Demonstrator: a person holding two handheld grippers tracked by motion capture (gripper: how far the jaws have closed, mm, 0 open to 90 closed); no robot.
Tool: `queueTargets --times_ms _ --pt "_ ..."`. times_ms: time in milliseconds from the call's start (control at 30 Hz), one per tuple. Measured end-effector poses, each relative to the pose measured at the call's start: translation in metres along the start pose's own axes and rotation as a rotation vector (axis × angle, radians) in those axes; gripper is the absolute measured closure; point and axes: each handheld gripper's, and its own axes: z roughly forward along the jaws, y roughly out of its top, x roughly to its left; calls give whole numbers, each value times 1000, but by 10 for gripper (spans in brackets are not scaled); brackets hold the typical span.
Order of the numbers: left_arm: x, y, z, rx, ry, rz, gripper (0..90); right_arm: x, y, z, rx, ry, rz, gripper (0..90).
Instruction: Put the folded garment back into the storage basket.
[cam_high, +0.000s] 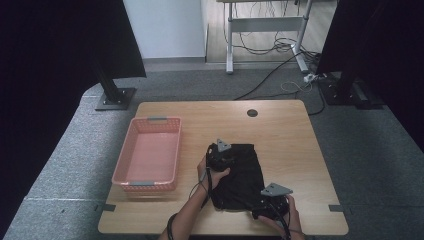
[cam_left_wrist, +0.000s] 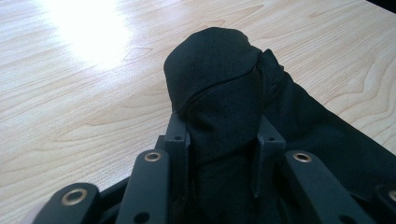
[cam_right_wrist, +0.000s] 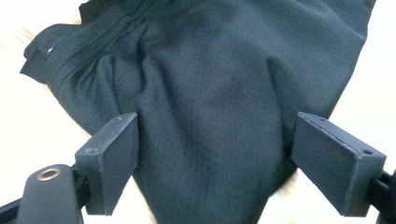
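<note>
Left hand-held gripper (cam_left_wrist: 223, 140) clamped on black garment (cam_high: 240, 175); right hand-held gripper (cam_right_wrist: 215, 158) wide open astride it.

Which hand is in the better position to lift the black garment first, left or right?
Left. The left gripper is already shut on a bunched fold of the black garment. The right gripper has its jaws open around the cloth, not pressing on it yet.

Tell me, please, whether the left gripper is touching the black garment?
Touching. In the left gripper view, the left gripper has both jaws pressed against a bunched fold of the black garment that stands up between them.
</note>
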Motion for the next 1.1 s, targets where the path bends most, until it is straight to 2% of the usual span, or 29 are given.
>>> queueTargets --times_ms 400,700,833,1100 --pt "-1 1 0 -3 11 0 646 -3 7 8 37 17 -4 138" --pt "0 0 -2 -6 13 -4 644 2 6 8 33 -19 5 149" --pt "0 -1 -3 -6 15 -4 643 4 5 7 17 -21 10 231" --pt "0 -1 -5 -11 19 -6 642 5 1 5 -33 -22 42 519"
